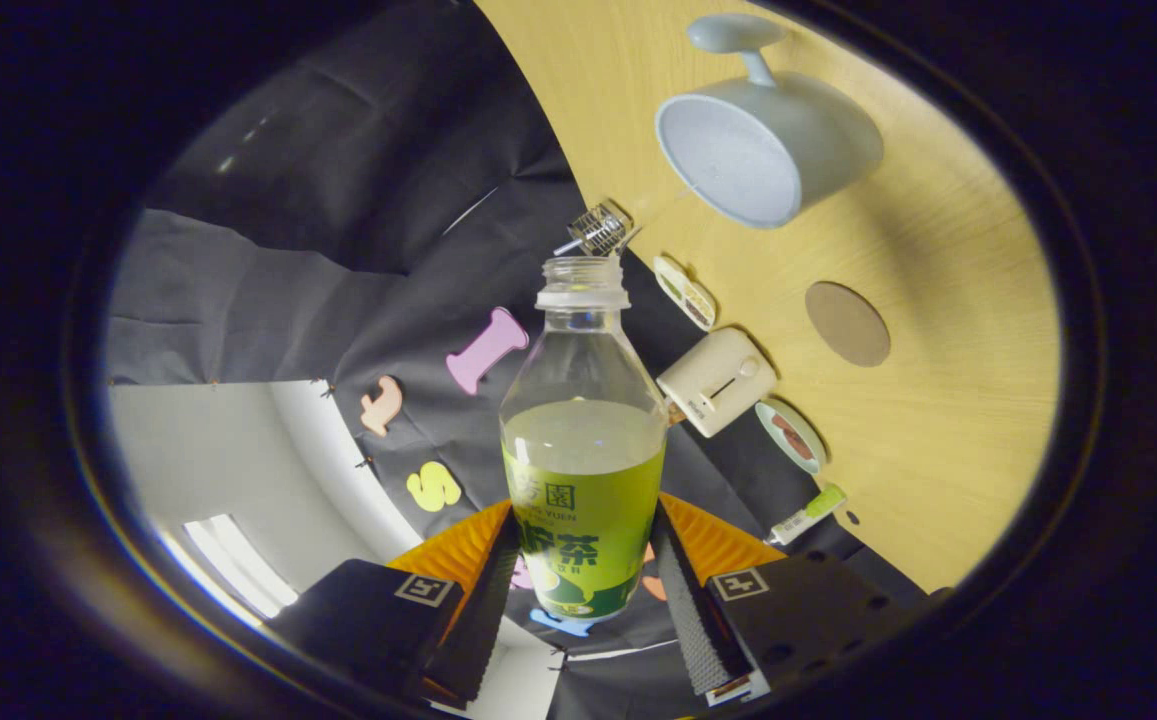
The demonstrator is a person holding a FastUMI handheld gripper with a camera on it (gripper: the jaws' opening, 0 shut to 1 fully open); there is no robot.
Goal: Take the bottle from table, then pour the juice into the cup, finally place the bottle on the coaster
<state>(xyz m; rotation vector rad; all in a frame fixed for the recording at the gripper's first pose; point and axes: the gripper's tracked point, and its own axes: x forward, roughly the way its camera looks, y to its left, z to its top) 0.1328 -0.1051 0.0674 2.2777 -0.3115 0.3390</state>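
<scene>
Clear plastic bottle [583,440] with green label, uncapped and roughly half full of yellow-green juice, clamped between the two fingers of the claw [583,575], one finger pressing each side of the labelled lower body. Neck and open mouth reaching well ahead of the fingertips. Scene strongly rolled, so the light wooden bench [948,420] stands off to one side of the bottle. On it, beyond the bottle's mouth and well apart from the claw, a pale grey-blue cup [768,145] with a handle, its opening in plain sight. Nearer, a round brown coaster [847,323], bare. Along the bench edge beside the bottle: small wire basket [600,229], cream box-shaped appliance [716,381], two little dishes, contents perhaps snacks, too small to tell.
</scene>
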